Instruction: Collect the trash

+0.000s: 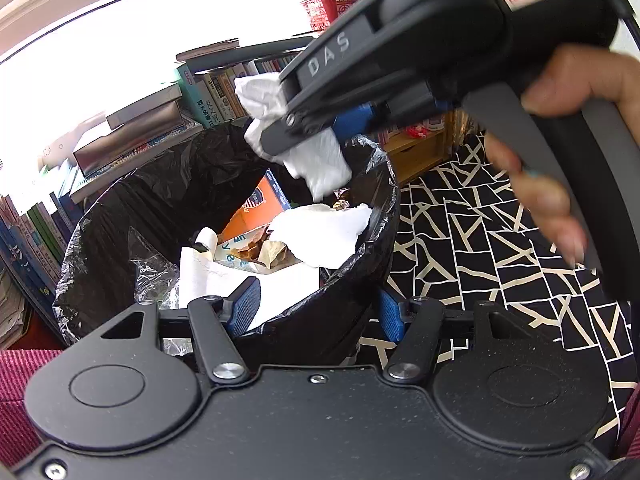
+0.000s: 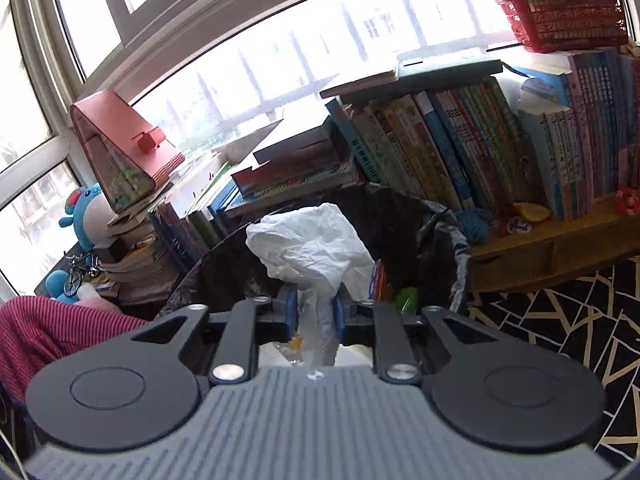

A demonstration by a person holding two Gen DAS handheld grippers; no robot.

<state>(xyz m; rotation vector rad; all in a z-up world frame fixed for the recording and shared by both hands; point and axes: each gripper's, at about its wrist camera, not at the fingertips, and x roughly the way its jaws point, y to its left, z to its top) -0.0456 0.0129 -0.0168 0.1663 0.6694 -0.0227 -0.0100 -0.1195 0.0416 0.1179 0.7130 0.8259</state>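
From the left wrist camera, the left gripper [image 1: 316, 310] hangs over the near rim of the trash bin [image 1: 372, 280], its blue pads spread wide with nothing between them. Inside the bin's black liner lie white paper [image 1: 324, 236], an orange box [image 1: 260, 204] and brown scraps. Above the bin's far side, the right gripper [image 1: 308, 140], held by a hand [image 1: 560, 152], pinches a crumpled white plastic bag [image 1: 320, 164], which dangles over the bin's opening. A black-and-cream patterned floor [image 1: 500, 248] spreads to the right of the bin.

From the right wrist camera, the right gripper [image 2: 316, 312] has its blue pads drawn in tight on the white plastic bag [image 2: 312, 248], which billows up ahead of the fingers, directly over the trash bin [image 2: 440, 248]. Behind the bin stand rows of books [image 2: 460, 140], with a red basket [image 2: 564, 16] on top.
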